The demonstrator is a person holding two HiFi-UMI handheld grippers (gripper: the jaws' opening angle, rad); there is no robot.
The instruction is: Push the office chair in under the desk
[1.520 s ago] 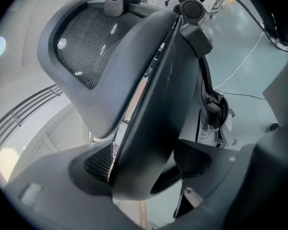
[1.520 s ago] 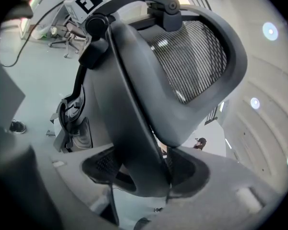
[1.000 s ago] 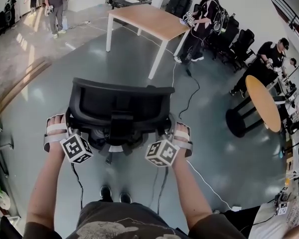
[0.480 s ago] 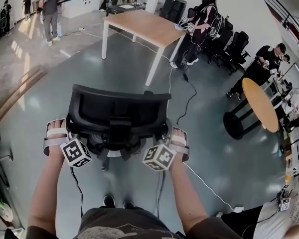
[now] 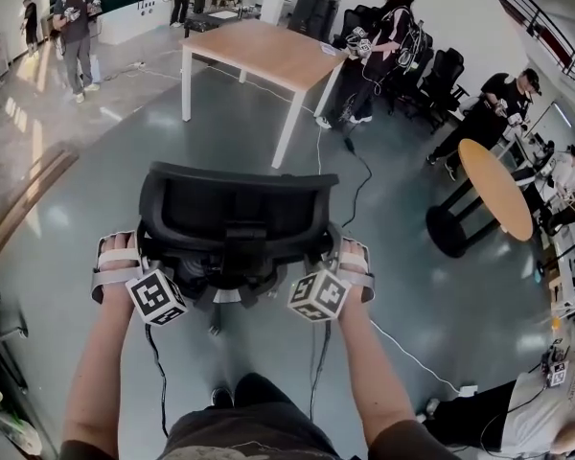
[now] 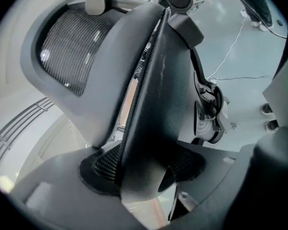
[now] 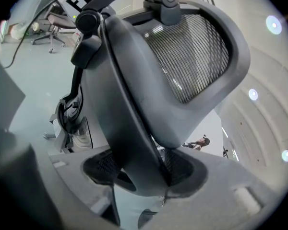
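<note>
At the centre of the head view, the office chair (image 5: 235,204) stands on the grey floor (image 5: 96,190) with its black backrest turned toward the person. The left gripper (image 5: 146,262) sits at the backrest's 8 o'clock and the right gripper (image 5: 328,262) at its 4 o'clock, each held in one hand. The left gripper view shows the backrest's dark side frame filling the space between the jaws, with both pads pressed against it. These jaws have just been closing a little further on that frame and stand fairly wide around it. The right gripper view shows the same on the other side: the frame's edge sits clamped between the two pads, with the mesh panel rising above them.

The wooden desk (image 5: 268,51) with white legs lies at 12 o'clock from the chair, well apart from it, with bare floor between them. A person in dark clothes (image 5: 388,36) stands at the desk's 2 o'clock end. A black cable (image 5: 364,175) trails across the floor at 1 o'clock from the chair. A round wooden table (image 5: 498,185) stands at 3 o'clock, well apart from the chair.
</note>
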